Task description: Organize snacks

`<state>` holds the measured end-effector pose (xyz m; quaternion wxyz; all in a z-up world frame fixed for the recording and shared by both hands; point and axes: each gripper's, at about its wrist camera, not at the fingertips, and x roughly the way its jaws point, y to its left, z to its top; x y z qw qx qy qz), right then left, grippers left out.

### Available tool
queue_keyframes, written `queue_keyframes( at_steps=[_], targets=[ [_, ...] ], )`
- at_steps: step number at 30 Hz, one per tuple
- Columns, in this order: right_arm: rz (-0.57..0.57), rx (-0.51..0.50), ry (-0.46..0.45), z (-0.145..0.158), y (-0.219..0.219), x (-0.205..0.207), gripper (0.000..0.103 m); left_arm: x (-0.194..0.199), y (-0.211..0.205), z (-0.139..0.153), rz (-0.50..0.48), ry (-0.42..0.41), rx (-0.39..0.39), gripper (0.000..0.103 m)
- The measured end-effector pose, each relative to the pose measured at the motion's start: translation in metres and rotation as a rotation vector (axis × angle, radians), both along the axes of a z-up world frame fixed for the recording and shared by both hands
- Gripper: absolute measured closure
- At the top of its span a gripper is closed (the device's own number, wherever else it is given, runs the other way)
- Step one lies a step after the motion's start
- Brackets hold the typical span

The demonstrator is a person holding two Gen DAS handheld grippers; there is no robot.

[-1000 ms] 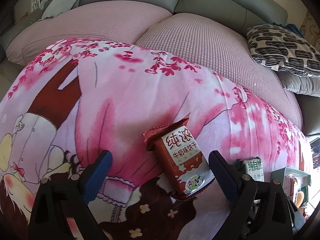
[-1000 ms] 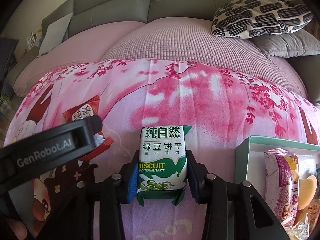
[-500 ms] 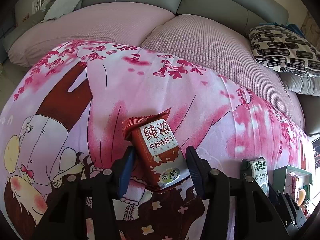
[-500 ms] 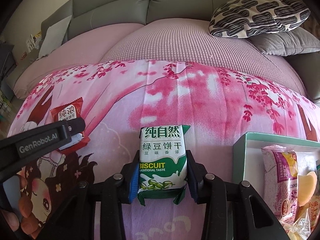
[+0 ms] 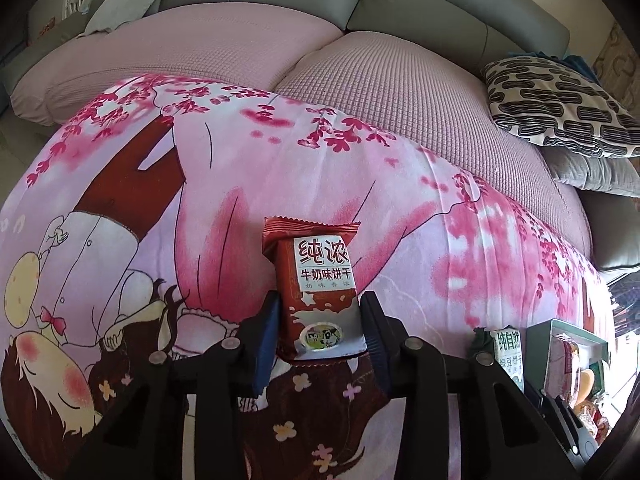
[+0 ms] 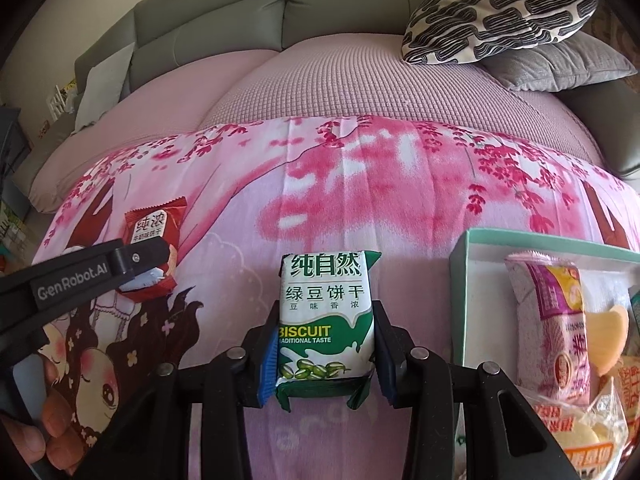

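My left gripper (image 5: 320,328) is shut on a red milk biscuit packet (image 5: 320,288), held above the pink printed blanket (image 5: 280,176). It also shows in the right wrist view (image 6: 154,236), with the left gripper (image 6: 152,264) at the left. My right gripper (image 6: 325,344) is shut on a green mung-bean biscuit packet (image 6: 326,312), seen at the right in the left wrist view (image 5: 506,350). A mint-green box (image 6: 460,280) with several snack packets, one a pink packet (image 6: 552,320), lies right of my right gripper.
The blanket covers a sofa with pink seat cushions (image 5: 400,92) and a grey backrest (image 6: 320,4). A black-and-white patterned pillow (image 6: 500,12) on a grey pillow (image 6: 560,64) lies at the back right. The box also shows in the left wrist view (image 5: 568,352).
My left gripper closed on the red packet, lifted it and turned it upright. My right gripper stayed shut on the green packet, shifting slightly.
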<state>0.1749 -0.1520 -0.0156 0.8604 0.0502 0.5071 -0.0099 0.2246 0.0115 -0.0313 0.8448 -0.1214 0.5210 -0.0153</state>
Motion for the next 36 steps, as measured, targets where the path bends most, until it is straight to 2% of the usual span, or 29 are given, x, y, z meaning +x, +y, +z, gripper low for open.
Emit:
queue_keyframes(
  at_steps=[9,19,30,36],
  targets=[
    [0.007,0.037,-0.009,0.018,0.006,-0.026,0.061,-0.022,0.013,0.026,0.029,-0.027,-0.014,0.062],
    [0.009,0.056,-0.084,0.060,0.002,-0.072,0.061,-0.062,0.011,0.076,0.031,-0.142,-0.068,0.062],
    [-0.060,0.049,-0.169,0.095,-0.034,-0.122,0.061,-0.110,-0.025,0.108,-0.075,-0.228,-0.118,0.062],
    [-0.155,0.025,-0.218,0.112,-0.071,-0.157,0.061,-0.137,-0.050,0.113,-0.154,-0.241,-0.118,0.061]
  ],
)
